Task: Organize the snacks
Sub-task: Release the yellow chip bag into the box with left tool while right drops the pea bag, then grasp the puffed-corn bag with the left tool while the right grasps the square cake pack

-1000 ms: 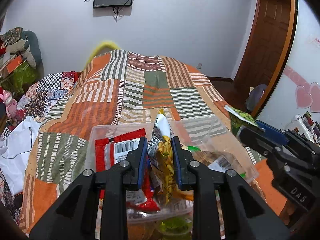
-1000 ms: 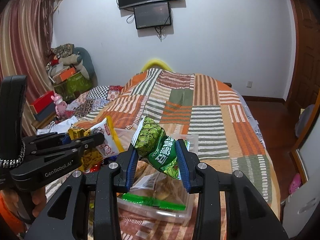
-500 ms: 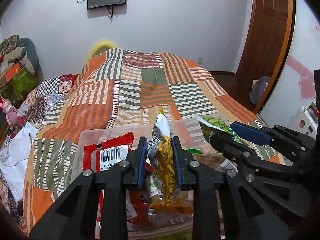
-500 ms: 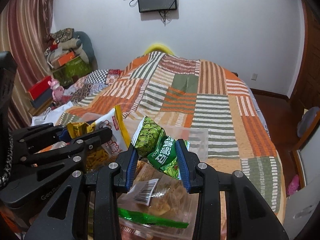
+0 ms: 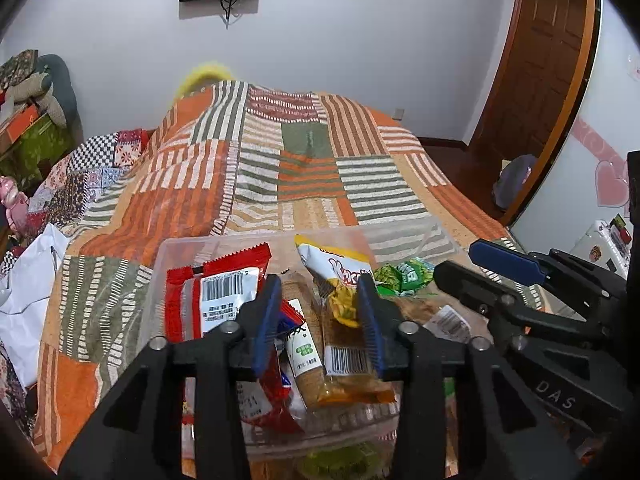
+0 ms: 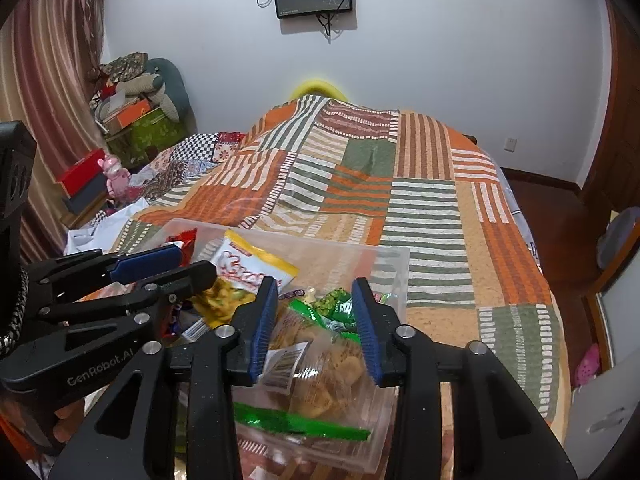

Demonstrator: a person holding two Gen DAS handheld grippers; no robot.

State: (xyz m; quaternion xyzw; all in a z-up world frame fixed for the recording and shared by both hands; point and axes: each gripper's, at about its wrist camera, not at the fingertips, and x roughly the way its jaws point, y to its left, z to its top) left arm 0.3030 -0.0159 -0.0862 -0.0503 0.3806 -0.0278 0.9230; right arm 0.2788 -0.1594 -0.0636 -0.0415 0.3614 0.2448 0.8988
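Note:
A clear plastic bin (image 5: pixel 180 245) of snacks sits on the bed. My left gripper (image 5: pixel 318 312) hangs over it, jaws opening. The yellow and white chip packet (image 5: pixel 340 276) lies loose in the bin between them, leaning by the right pad. A red packet (image 5: pixel 216 292) lies to its left. My right gripper (image 6: pixel 316 312) is over the same bin (image 6: pixel 394 264), jaws opening, with the green pea packet (image 6: pixel 336 306) lying below them on a clear bag of biscuits (image 6: pixel 328 360). Each gripper shows in the other's view: the right gripper (image 5: pixel 456 260), the left gripper (image 6: pixel 196 261).
The bin rests on a patchwork orange and green bedspread (image 5: pixel 304 168). A white bag (image 5: pixel 28 280) lies at the left edge of the bed. Boxes and soft toys (image 6: pixel 136 108) are piled by the left wall. A wooden door (image 5: pixel 536 60) stands at right.
Both grippers have opened. The yellow chip packet dropped from the left jaws into the bin, and the green pea packet dropped from the right jaws into it.

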